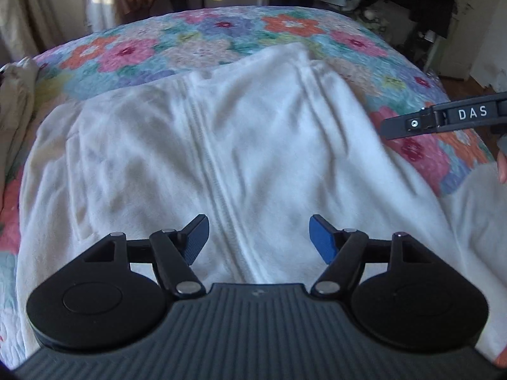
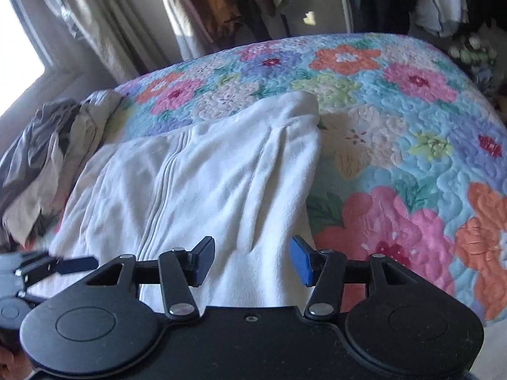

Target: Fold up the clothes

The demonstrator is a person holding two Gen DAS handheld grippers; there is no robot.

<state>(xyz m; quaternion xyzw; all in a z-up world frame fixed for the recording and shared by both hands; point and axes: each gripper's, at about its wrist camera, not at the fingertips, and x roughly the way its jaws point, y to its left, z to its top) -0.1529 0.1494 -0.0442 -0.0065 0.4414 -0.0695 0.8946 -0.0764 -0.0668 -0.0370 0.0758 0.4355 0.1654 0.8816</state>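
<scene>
Your left gripper (image 1: 258, 237) hangs with jaws apart over the zipper (image 1: 215, 171) of the white fleece jacket (image 1: 152, 145). Your right gripper (image 2: 252, 261) is also spread, nothing held. The jacket lies flat on the floral quilt (image 2: 412, 145); crumpled clothes (image 2: 47, 164) lie at its left.

Both wrist views low, near, facing forward; share white garment (image 1: 221, 145) (image 2: 202, 171).
</scene>
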